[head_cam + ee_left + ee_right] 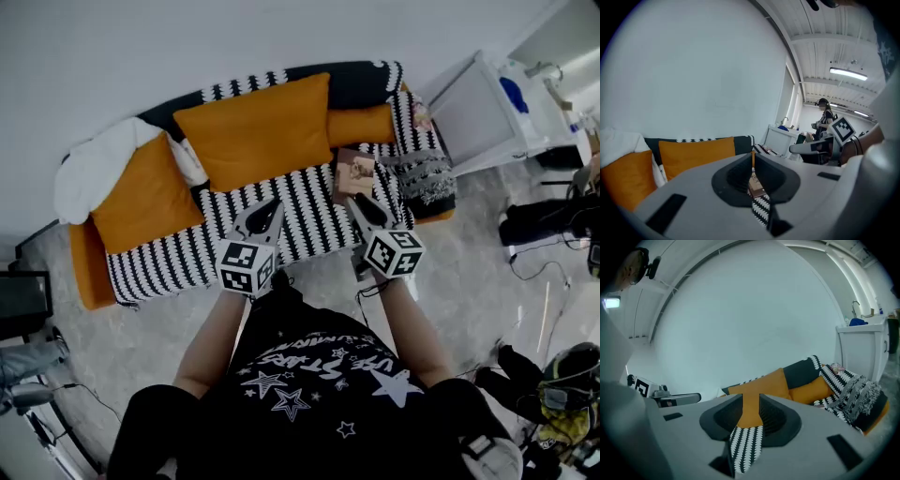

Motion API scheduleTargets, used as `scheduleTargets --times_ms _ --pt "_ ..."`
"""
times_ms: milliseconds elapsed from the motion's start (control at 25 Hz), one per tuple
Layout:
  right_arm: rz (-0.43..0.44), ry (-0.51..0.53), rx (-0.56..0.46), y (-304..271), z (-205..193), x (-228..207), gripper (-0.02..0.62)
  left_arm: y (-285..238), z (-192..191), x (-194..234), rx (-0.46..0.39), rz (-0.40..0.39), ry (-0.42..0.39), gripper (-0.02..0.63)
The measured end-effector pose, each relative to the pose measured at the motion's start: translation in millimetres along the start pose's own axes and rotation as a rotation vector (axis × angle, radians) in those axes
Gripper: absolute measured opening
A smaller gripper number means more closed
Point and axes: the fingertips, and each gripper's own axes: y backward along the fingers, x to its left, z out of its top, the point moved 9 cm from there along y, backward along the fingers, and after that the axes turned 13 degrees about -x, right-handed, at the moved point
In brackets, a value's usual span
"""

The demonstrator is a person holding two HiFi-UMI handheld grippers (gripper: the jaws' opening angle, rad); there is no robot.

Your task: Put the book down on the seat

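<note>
The book (354, 174), with a brown cover, lies flat on the black-and-white striped sofa seat (309, 211), right of the big orange cushion (258, 131). My right gripper (360, 201) is just short of the book's near edge. Its jaws stand a little apart, with nothing between them. In the right gripper view (751, 397) only orange cushion and striped seat show through the gap. My left gripper (271, 206) hovers over the seat's front, left of the book, with its jaws together. Through the thin slit of the left gripper (753, 157) I glimpse the book (757, 187).
A smaller orange cushion (361, 125) and a grey fringed throw (424, 174) lie at the sofa's right end, and a white blanket (94, 167) at its left. A white cabinet (478, 111) stands to the right. Cables and dark bags (544, 220) litter the floor. Another person (825, 117) stands behind.
</note>
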Motion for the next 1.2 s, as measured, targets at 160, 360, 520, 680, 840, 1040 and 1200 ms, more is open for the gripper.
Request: scheduleTargets --times_ms 160,360,520,680,840,1040,1200 --pt "0.032 -0.003 0.0 24.8 -1.6 -1.8 0.115 13.4 -2.2 -26.1 -0.005 0.018 -0.014 0.021" --pt "0.057 -0.018 -0.012 61.0 -6.9 -7.0 0.114 32.0 -8.2 -60.3 -0.019 0.031 -0.035 0.023" --pt "0.087 -0.004 -0.023 88.7 -5.0 -10.0 0.114 47.8 -11.4 -85.7 -0.042 0.061 -0.036 0.023" --pt "0.113 0.002 -0.037 121.8 -6.9 -6.6 0.114 68.9 -16.1 -114.3 -0.056 0.091 -0.042 0.023" --pt "0.143 -0.008 -0.04 156.3 -14.7 -1.1 0.112 94.1 -24.4 -145.3 -0.057 0.108 -0.044 0.022" --pt "0.192 0.005 -0.042 192.1 -19.3 4.4 0.11 122.2 -32.0 -179.2 -0.075 0.14 -0.054 0.021" --pt "0.228 0.034 -0.038 212.2 -19.7 6.5 0.11 141.7 -34.8 -201.3 -0.101 0.162 -0.063 0.021"
